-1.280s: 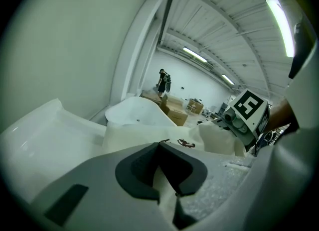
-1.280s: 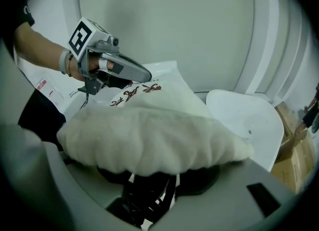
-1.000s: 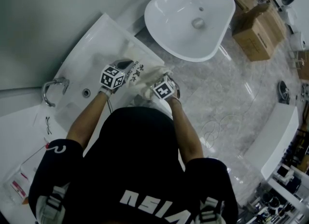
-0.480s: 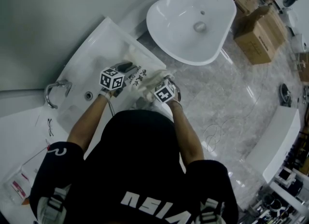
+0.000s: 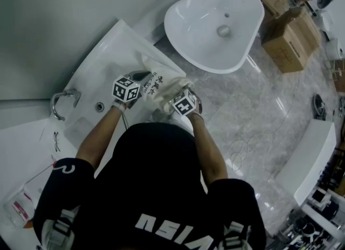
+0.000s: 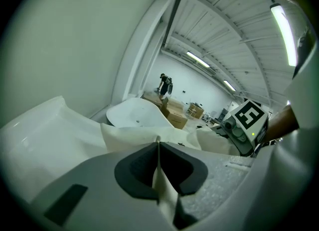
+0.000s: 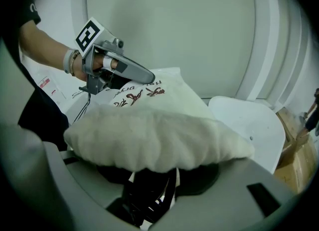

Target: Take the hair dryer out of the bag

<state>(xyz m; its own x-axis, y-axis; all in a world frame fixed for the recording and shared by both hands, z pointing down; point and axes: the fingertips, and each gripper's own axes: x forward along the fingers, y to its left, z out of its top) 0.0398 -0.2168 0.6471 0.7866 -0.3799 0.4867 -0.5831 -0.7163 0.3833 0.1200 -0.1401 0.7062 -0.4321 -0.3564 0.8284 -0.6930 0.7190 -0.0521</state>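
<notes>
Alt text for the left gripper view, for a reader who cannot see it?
The left gripper, whose jaws have just been closing, pinches a fold of the cream cloth bag. Behind are a white basin and, at right, the right gripper against the bag.

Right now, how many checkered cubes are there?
2: the left cube on the left gripper, the right cube on the right gripper, both beside the bag; none seems hidden.

There is one cloth bag (image 5: 161, 86), one left hand-held gripper (image 5: 139, 76) and one right hand-held gripper (image 5: 175, 97). I count also one white sink (image 5: 102, 55) at left, one oval basin (image 5: 202, 44) and two cardboard boxes (image 5: 288, 33) far right.
</notes>
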